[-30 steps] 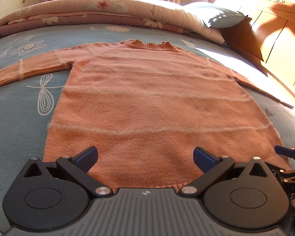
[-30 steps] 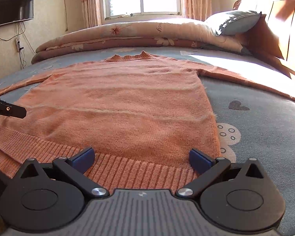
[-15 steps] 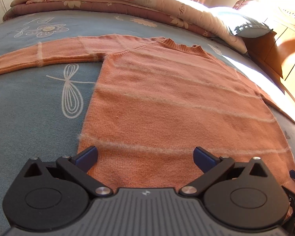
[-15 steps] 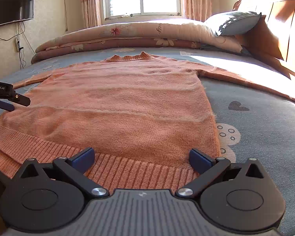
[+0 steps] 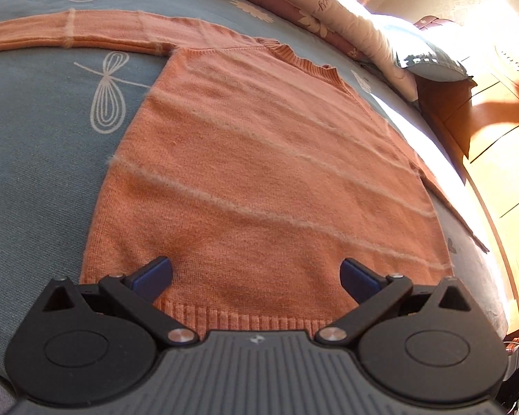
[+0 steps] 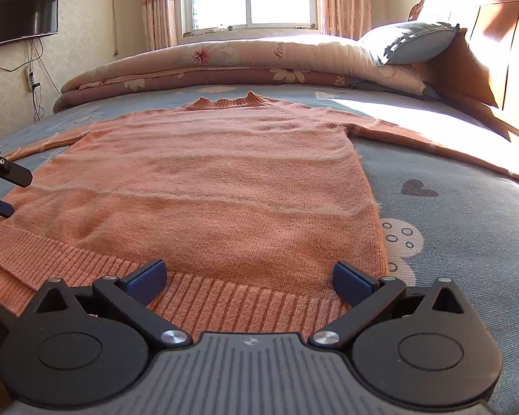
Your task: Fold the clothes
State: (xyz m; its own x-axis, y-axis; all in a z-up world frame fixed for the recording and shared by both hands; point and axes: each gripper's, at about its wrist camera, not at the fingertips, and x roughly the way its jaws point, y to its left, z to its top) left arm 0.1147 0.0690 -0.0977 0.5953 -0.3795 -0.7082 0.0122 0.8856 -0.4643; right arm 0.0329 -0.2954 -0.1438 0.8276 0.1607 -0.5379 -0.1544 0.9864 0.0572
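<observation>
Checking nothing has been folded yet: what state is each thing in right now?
sweater: flat on the bed, unfolded, sleeves spread out
left gripper: open, over the hem, holding nothing
right gripper: open, over the hem, holding nothing
quilt: folded along the far side
television: off

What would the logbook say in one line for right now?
task: fold clothes | sweater: flat on bed, unfolded | left gripper: open, at hem | right gripper: open, at hem
</observation>
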